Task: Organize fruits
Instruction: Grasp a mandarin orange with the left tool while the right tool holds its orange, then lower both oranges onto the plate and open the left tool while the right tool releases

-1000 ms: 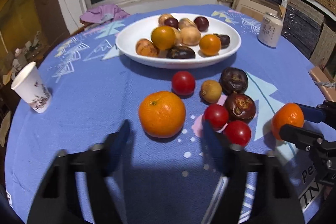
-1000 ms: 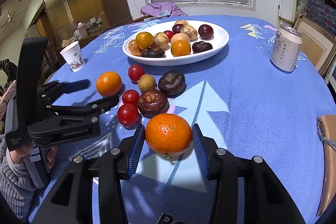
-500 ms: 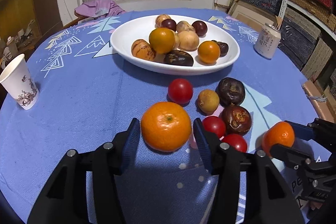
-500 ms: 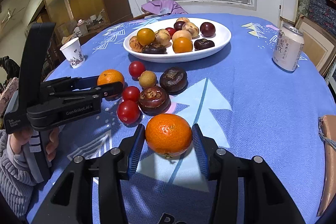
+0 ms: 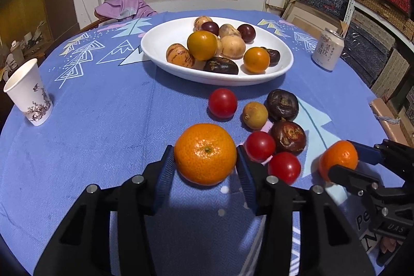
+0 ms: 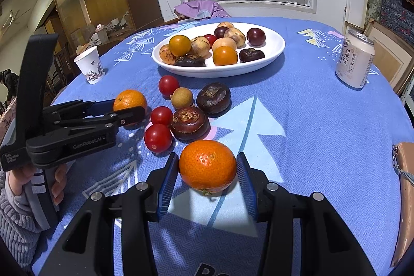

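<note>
My left gripper (image 5: 205,155) has its jaws closing, and both blue pads touch the sides of an orange mandarin (image 5: 205,151) that rests on the blue tablecloth. My right gripper (image 6: 207,167) is shut on a second mandarin (image 6: 207,164), held just above the cloth with its shadow beneath. In the left wrist view that second mandarin (image 5: 339,159) shows at the right. Between the two lie three red tomatoes (image 5: 222,103), a small tan fruit (image 5: 254,115) and two dark brown fruits (image 5: 282,105). Behind them a white plate (image 5: 160,48) holds several mixed fruits.
A paper cup (image 5: 28,95) stands at the table's left edge and a drink can (image 5: 327,49) at the right. A purple cloth (image 5: 121,7) hangs behind the table. A cardboard box (image 5: 388,115) sits off the right edge. A person's hand (image 6: 58,183) grips the left tool.
My left gripper moved forward around the mandarin and its jaws narrowed until the pads reached the fruit's sides. The right gripper and its mandarin have not moved.
</note>
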Available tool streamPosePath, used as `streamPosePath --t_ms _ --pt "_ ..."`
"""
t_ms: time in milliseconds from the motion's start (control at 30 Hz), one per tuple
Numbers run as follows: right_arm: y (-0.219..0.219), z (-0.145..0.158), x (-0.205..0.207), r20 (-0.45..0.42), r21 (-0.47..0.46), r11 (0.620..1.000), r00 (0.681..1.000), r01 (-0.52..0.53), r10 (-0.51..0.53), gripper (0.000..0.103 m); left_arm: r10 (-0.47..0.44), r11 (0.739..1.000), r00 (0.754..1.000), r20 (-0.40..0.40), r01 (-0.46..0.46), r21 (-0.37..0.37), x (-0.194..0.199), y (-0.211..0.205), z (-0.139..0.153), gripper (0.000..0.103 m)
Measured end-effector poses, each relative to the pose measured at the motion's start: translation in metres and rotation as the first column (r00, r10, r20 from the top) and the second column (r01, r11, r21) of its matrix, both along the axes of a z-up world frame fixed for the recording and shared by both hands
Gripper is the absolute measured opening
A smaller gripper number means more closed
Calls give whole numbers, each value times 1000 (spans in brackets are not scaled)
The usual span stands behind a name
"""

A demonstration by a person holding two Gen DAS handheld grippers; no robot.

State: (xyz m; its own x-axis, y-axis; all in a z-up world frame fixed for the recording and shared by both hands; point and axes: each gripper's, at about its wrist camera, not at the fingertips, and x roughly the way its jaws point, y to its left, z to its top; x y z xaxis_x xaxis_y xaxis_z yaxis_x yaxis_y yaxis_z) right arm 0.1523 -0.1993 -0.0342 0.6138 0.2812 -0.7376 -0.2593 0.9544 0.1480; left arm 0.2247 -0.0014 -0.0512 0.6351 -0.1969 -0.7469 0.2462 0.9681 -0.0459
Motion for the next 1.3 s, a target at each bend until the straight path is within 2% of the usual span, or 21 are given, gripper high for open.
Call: streamPosePath --t_ms 200,433,533,667,833,1000,1133,1300 --pt "-3 9 -3 34 21 1000 999 7 -8 47 8 1000 997 73 -6 -17 -23 2 20 47" --pt "-11 37 -12 121 90 996 993 -9 -2 47 21 999 988 151 -16 -38 -35 6 53 47" --pt "-21 57 0 133 129 992 991 4 -21 47 43 998 983 180 -36 -41 -20 9 76 47" --pt "-31 89 30 184 125 991 981 46 -68 47 81 996 973 214 -71 -53 16 9 105 47" --pt "-37 110 82 199 170 982 973 84 -118 47 125 989 970 209 -104 -109 65 9 112 47" --pt "-37 93 136 145 185 975 978 119 -147 47 158 982 974 161 -139 -124 116 10 93 47" --pt "-34 64 176 83 161 976 984 146 -160 47 178 979 976 124 -164 -119 150 13 73 47" --pt "-31 31 206 35 153 973 983 172 -179 47 163 983 982 92 -154 -96 178 14 49 47"
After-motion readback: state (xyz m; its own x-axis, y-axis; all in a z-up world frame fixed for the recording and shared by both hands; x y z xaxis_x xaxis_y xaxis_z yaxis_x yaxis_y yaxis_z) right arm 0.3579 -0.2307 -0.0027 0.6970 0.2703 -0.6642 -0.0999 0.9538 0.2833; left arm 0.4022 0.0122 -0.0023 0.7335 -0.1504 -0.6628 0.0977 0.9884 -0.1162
